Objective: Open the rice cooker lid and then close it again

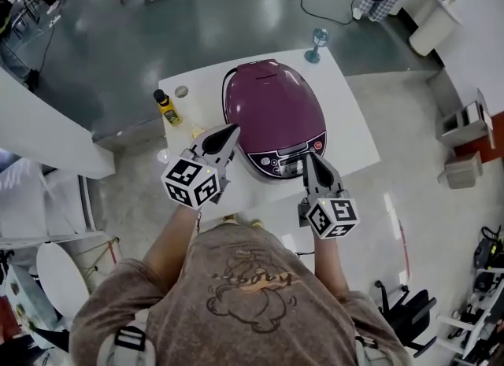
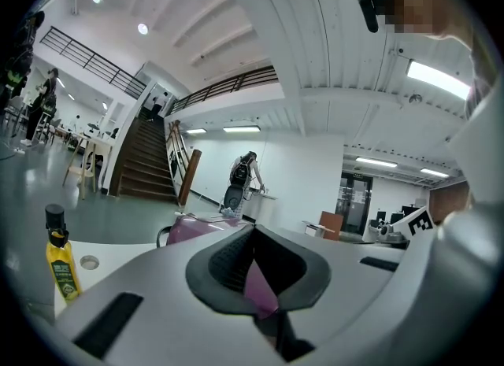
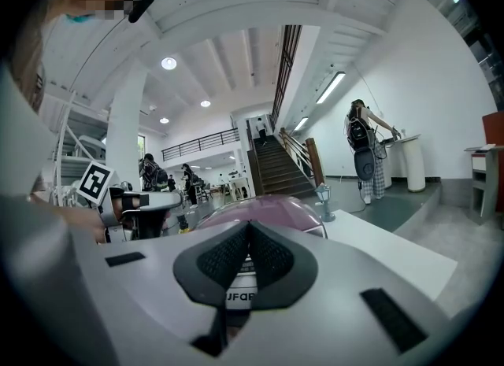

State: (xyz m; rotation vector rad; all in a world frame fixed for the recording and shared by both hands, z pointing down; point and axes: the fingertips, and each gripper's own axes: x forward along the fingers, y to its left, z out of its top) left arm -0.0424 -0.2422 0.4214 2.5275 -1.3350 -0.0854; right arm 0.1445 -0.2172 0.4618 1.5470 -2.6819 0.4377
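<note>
Showing the purple rice cooker [image 1: 277, 132] sitting on the white counter [image 1: 350, 132], with its lid [image 1: 268, 101] down and its control panel [image 1: 285, 161] facing the person. Holding the left claw [image 1: 231, 130] pinched shut and empty, just beside the cooker's front-left flank, tips not visibly touching it. Holding the right claw [image 1: 307, 156] likewise closed on nothing, at the cooker's front edge, just over the panel. Also showing a yellow bottle [image 1: 166, 108] to the cooker's left and a stemmed glass [image 1: 316, 44] behind the cooker, at the counter's far corner.

Judging the step in hand as the reach for the lid release, opening not yet begun. For doing it well, probably:
- pressing the release at the cooker's front squarely with one closed tip, avoiding the panel buttons;
- bracing the cooker's left flank with the other claw against sliding;
- leaving the lid free to swing toward the cooker's rear;
- keeping both claws off the hinge side and away from the bottle.
</note>
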